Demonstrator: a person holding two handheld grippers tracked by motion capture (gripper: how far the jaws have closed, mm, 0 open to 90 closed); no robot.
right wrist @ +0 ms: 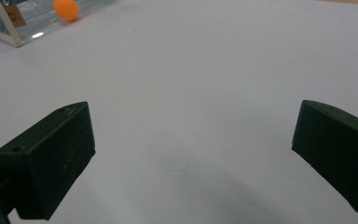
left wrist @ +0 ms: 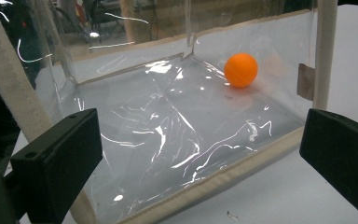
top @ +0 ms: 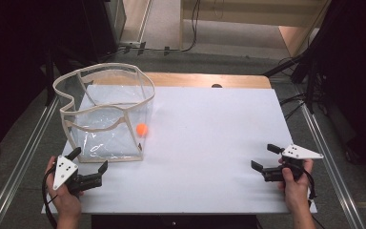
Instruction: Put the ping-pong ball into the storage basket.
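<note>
Orange ball lies inside the clear bag; both grippers' jaws spread wide, holding nothing

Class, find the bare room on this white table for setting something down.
The white table is bare from the clear plastic cloth-trimmed bin across to the right gripper. It is crowded at the left, where the bin holds an orange ball and the left gripper waits.
</note>
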